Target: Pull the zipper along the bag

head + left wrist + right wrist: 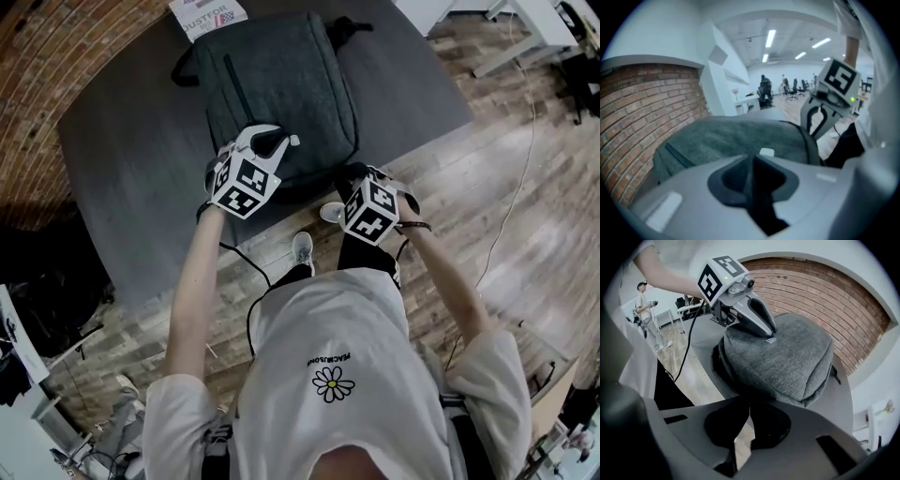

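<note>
1. The bag lies flat on the worktop, upper middle of the head view.
2. Left tongs clench its top fabric — likely to steady it.
3. Right tongs sit clenched at the bag's near edge — probably on the zipper pull, which no view shows.

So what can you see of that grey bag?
The bag is a dark grey woven-fabric backpack lying flat on the dark table, black straps at its far end, a dark zip line down its front. The left gripper rests on its near end; the right gripper sits at its near corner.
</note>
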`<control>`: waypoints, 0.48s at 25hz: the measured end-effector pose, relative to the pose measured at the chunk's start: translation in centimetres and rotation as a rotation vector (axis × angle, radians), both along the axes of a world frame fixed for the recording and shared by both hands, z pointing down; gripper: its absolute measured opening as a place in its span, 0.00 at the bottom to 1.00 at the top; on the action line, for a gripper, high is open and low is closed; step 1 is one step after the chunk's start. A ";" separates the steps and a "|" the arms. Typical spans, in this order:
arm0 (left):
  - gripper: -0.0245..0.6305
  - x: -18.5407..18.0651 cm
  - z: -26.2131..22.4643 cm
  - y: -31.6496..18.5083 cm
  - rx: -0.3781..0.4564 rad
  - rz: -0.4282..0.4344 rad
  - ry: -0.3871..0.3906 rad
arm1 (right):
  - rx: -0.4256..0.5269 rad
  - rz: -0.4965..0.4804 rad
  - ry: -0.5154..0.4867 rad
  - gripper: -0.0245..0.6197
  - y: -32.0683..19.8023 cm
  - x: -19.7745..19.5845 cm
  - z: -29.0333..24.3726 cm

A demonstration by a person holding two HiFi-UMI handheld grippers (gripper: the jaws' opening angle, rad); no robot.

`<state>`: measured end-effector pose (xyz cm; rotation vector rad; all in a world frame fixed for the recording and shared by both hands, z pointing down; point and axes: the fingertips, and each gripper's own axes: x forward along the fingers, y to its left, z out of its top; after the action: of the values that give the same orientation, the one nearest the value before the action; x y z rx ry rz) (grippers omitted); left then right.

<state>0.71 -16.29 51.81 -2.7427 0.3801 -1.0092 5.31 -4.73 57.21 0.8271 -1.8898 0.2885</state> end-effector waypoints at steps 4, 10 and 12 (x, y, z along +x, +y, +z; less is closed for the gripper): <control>0.20 -1.8 -2.6 0.3 0.050 -0.059 0.054 | 0.015 0.004 0.004 0.05 -0.2 0.2 -0.3; 0.14 -5.0 -2.8 8.2 -0.097 -0.118 0.159 | 0.014 -0.040 0.026 0.05 0.1 0.5 -0.3; 0.12 -5.6 -0.4 10.1 -0.184 -0.166 0.149 | 0.011 -0.048 0.030 0.05 0.0 0.5 -0.5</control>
<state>-4.91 -6.23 51.45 -3.0050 0.5747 -0.9207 5.85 -4.71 56.70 0.7881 -1.8820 0.2354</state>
